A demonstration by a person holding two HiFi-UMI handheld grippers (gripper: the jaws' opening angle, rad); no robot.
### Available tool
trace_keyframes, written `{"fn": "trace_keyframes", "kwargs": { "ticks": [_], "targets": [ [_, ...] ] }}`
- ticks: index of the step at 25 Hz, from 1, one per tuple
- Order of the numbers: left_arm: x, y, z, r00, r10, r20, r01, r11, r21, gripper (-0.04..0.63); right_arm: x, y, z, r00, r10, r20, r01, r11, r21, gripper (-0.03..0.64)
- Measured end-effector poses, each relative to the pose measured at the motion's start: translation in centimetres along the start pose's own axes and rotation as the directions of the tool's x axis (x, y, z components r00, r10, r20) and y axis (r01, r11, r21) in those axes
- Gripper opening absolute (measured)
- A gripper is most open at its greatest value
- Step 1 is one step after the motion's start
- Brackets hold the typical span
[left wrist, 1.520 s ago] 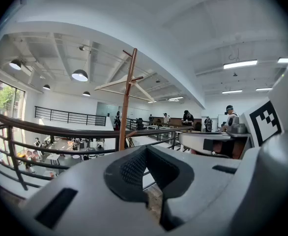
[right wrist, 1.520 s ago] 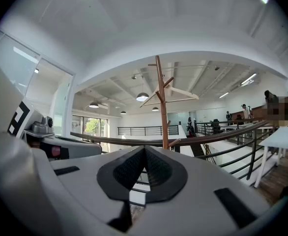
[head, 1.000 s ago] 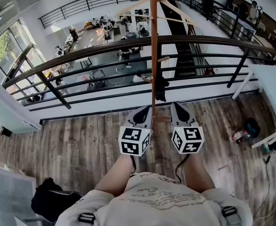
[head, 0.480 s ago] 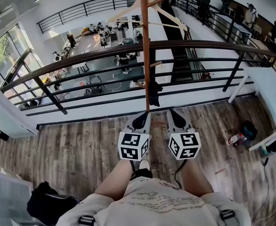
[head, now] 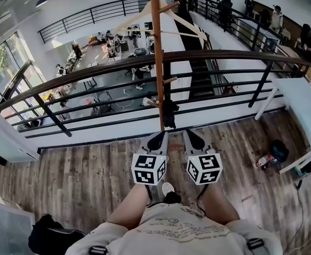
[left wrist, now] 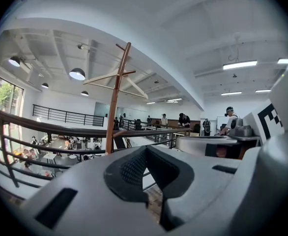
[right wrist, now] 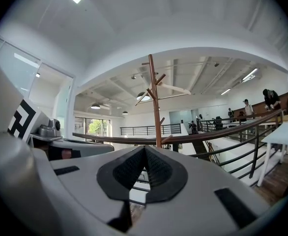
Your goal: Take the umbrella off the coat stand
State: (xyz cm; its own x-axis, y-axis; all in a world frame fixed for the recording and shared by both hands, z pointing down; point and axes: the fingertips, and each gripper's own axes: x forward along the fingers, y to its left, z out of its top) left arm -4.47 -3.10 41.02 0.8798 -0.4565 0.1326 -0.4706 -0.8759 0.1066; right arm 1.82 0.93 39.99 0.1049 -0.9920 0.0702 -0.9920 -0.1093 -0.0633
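My left hand-held gripper (head: 159,135) and right hand-held gripper (head: 189,134) are both pinched closed and empty. The black umbrella (head: 169,115) hangs low on the coat stand (head: 156,47), just ahead of them. I should open 1 first, then lift the umbrella off its peg.

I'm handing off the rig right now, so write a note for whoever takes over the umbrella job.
Left tongs: shut, empty.
Right tongs: shut, empty.
Both are side by side, just short of the coat stand by the railing.
The black umbrella hangs low on the stand, untouched.
Done: nothing yet.
Left: open tongs, grip the umbrella, lift it off.
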Motion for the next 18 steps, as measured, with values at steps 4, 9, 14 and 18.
{"fn": "trace_keyframes", "kwargs": {
  "ticks": [4,9,14,18],
  "targets": [
    [2.6,0.8,0.5,1.000,-0.001,0.005,0.001,1.000,-0.001,0.005,2.1,-1.3,0.1,1.000,0.015,-0.009,-0.015,1.000,-0.009,0.003],
    [6.0,2.9,1.5,1.000,0.012,0.013,-0.012,1.000,-0.007,0.005,5.6,-3.1,0.4,1.000,0.027,-0.017,-0.027,1.000,-0.010,0.003],
    [9.6,5.0,2.4,1.000,0.022,0.008,-0.022,1.000,-0.015,0.005,9.5,-4.6,1.0,0.999,0.046,-0.028,-0.046,0.999,-0.010,0.003],
    [12.2,6.9,2.9,0.999,0.045,0.009,-0.044,0.999,-0.022,0.005,12.3,-6.0,0.9,0.998,0.058,-0.037,-0.059,0.998,-0.014,0.003]
  ]
}}
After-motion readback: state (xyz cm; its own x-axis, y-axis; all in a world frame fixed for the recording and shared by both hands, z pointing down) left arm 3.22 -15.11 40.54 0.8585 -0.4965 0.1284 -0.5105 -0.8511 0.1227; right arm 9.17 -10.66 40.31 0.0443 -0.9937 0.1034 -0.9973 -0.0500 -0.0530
